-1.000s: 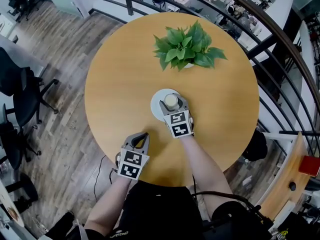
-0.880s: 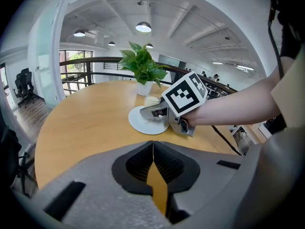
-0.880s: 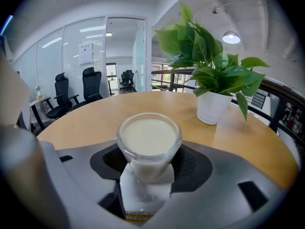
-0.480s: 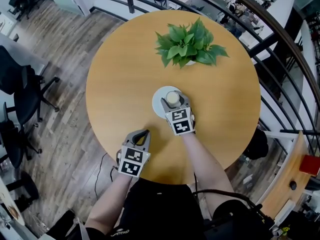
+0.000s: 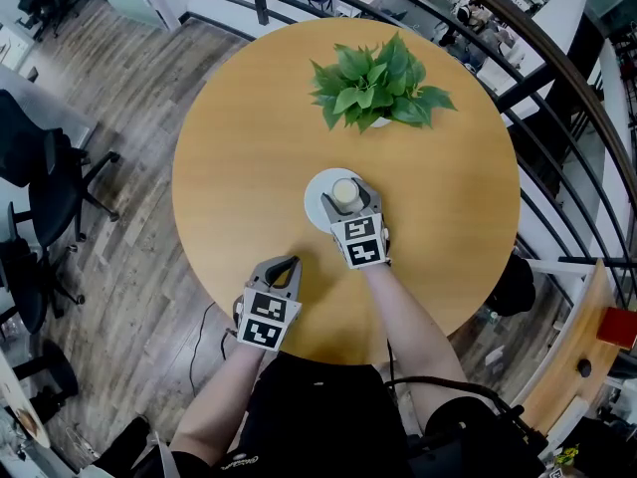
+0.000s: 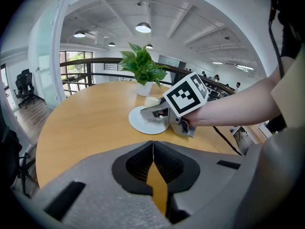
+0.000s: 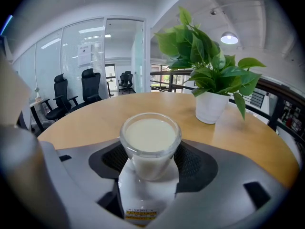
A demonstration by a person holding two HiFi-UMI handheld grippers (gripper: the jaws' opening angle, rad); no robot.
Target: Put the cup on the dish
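— Our right claw (image 5: 343, 200) has just been opening. Its jaws are wide now, and the cup (image 7: 150, 142) of pale liquid stands between them, not pinched.
— And we see that cup upright on the white dish (image 5: 315, 192), mid-tabletop (image 5: 229, 137).
— Our left claw (image 6: 153, 149)?
— Jaws together, nothing in them, by the near edge, left of the dish. There's a potted plant (image 5: 373, 83) on the far side.

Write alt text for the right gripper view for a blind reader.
A glass cup of milky liquid stands on a white dish between the right gripper's jaws, which have just been opening. A potted plant stands behind.
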